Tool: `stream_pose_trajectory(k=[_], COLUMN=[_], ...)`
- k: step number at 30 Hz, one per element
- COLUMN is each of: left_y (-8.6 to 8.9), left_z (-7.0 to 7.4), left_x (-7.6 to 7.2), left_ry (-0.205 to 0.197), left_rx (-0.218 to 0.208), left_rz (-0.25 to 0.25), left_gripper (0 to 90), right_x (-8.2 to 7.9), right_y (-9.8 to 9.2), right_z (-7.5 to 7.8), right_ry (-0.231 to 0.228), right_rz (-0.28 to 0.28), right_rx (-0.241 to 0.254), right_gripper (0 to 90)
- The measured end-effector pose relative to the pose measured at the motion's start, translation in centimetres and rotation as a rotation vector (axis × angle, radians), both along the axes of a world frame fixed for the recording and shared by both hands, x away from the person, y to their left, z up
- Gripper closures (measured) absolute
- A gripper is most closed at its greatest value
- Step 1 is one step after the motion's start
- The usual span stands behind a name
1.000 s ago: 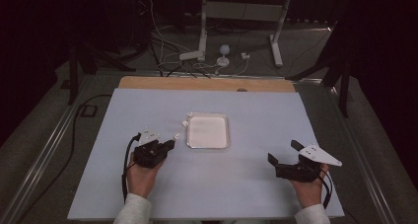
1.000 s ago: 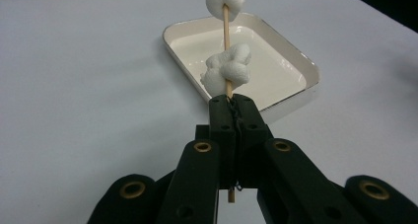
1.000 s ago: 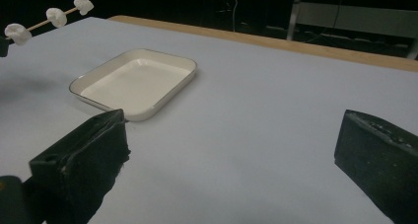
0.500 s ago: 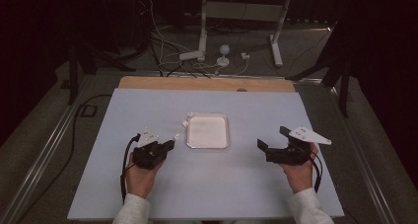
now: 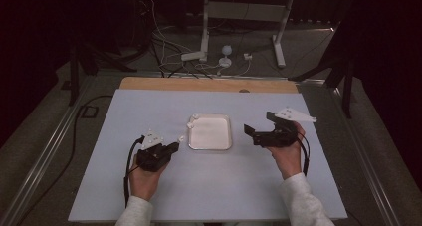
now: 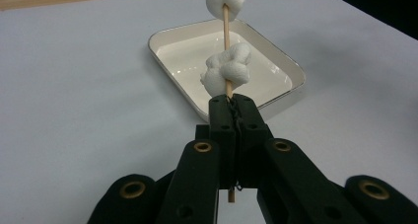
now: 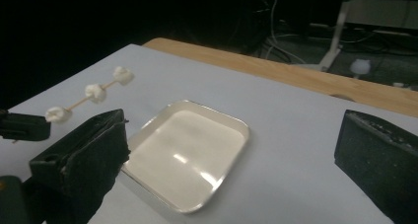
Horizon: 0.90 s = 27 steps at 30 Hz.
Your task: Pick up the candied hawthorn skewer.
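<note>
Since the earlier high view, the right gripper has travelled from the table's lower right edge up and inward to a position just right of the tray; the left gripper has stayed in place near the tray's left side. The left gripper's jaws are clamped together on the lower end of a thin wooden skewer, which carries 3 white marshmallows spaced along its length and extends up and over the tray's near-left corner. The right gripper's jaws stand wide apart with nothing between them, the tray lying in the gap as seen from the right gripper view. Progress is judged as early: all 3 marshmallows remain threaded, the tray is empty, and the likely remaining work is for the right gripper to take each piece off the skewer and deposit it in the tray. Materials: the skewer is a straight, pale wooden rod; the marshmallows are soft, matte and irregularly lumpy, and probably compress under the pads; the tray is a shallow white rectangular dish with rounded corners, a raised rim and a glossy surface that reflects light. The table has a smooth, matte, pale blue-grey cover with a wooden strip along its far edge.
</note>
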<state>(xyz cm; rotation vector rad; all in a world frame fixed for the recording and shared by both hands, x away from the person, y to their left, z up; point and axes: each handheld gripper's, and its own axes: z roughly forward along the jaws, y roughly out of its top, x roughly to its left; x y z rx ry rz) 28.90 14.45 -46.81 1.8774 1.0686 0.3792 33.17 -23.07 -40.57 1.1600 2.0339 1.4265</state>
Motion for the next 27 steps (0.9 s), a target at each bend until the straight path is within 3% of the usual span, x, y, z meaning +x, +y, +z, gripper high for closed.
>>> stream_pose_trajectory(k=[7, 27], left_y=[-0.1, -0.2], left_z=[-0.1, 0.0], left_x=[0.0, -0.1], left_ry=[0.0, -0.015], left_rx=[-0.016, -0.024], left_rz=[-0.017, -0.028], left_gripper=[89.7, 89.7], right_x=[1.5, 4.3], right_y=[2.6, 7.9], right_z=[0.9, 0.4], right_ry=[0.012, 0.107], right_rz=[0.058, 0.149], right_rx=[0.01, 0.031], right_gripper=[0.0, 0.0])
